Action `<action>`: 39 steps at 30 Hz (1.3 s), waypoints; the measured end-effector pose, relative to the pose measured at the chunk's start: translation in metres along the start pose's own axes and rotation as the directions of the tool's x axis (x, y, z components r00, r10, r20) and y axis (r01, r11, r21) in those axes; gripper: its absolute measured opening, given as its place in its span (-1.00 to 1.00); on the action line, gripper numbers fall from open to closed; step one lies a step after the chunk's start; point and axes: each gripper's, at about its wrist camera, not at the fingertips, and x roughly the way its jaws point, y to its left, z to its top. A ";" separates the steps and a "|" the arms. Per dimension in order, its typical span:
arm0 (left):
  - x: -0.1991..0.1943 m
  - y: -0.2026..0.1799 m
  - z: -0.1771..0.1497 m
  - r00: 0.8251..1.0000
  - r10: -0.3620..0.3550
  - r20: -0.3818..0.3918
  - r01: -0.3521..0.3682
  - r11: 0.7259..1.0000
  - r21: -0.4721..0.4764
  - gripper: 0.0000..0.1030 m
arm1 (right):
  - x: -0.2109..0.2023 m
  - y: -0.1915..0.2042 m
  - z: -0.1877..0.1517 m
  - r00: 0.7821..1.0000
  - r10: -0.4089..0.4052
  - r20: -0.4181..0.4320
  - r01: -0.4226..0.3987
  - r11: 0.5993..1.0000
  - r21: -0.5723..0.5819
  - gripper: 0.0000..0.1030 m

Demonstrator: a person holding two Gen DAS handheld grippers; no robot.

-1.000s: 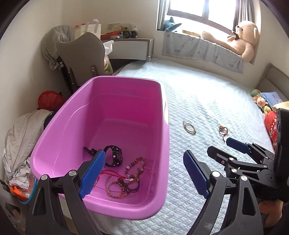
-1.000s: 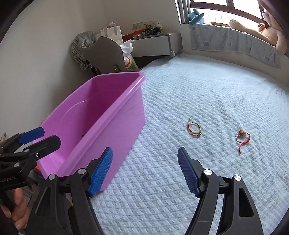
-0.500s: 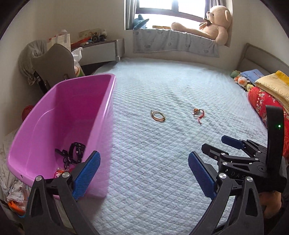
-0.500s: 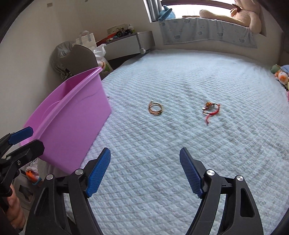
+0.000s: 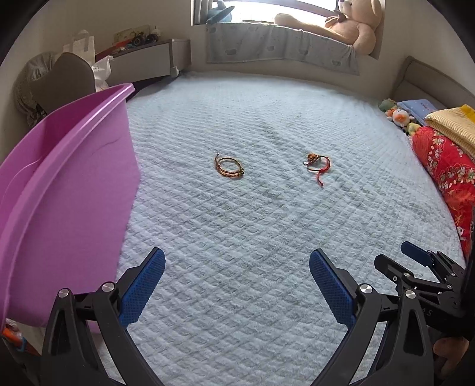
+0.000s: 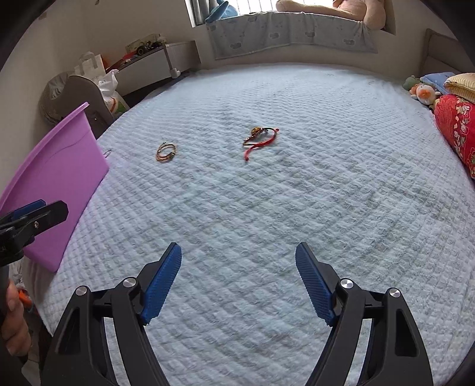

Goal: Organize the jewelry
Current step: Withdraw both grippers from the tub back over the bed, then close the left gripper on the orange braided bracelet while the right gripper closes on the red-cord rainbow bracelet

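Lying on the bed [image 5: 267, 237] are a gold bangle [image 5: 228, 167] and a red cord bracelet [image 5: 318, 162] (well apart). Both are faced by the left gripper [image 5: 236, 292], whose jaws have just been opening and stand wide and empty, and by the right gripper [image 6: 237, 283], likewise released with nothing between. A pink tub [image 5: 59, 207] is seen at the bed's left edge.

On the bed [image 5: 267, 237] lie two bracelets: one gold [image 5: 228, 167] at 12 o'clock, one red [image 5: 318, 163] at 1 o'clock. One pink tub [image 5: 65, 190] at 9 o'clock. One teddy bear [image 5: 353, 28]. Two grippers, left [image 5: 236, 283] and right [image 6: 238, 282].
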 end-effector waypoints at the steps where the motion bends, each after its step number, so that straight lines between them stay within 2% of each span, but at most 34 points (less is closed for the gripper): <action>1: 0.008 -0.002 0.003 1.000 0.005 -0.005 -0.005 1.000 0.000 0.86 | 0.006 -0.005 0.003 1.000 -0.005 0.001 0.005 1.000 0.006 0.47; 8: 0.060 -0.006 0.025 0.999 0.049 -0.015 -0.050 0.998 -0.027 0.86 | 0.046 -0.025 0.026 1.000 -0.027 0.013 0.027 0.999 0.027 0.47; 14: 0.106 -0.005 0.047 0.997 0.070 -0.025 -0.071 0.996 -0.053 0.86 | 0.083 -0.029 0.055 0.999 -0.026 0.022 0.026 1.000 -0.012 0.47; 22: 0.157 -0.011 0.067 0.995 0.099 -0.020 -0.100 0.994 -0.041 0.86 | 0.134 -0.032 0.094 1.000 -0.023 0.019 0.023 1.000 -0.006 0.47; 31: 0.198 -0.006 0.089 0.994 0.109 -0.025 -0.110 0.990 -0.085 0.86 | 0.171 -0.033 0.119 0.998 -0.069 -0.010 0.069 0.998 -0.001 0.47; 39: 0.217 -0.006 0.100 0.994 0.099 -0.037 -0.102 0.991 -0.089 0.86 | 0.192 -0.025 0.134 0.992 -0.122 -0.034 0.121 0.992 -0.025 0.52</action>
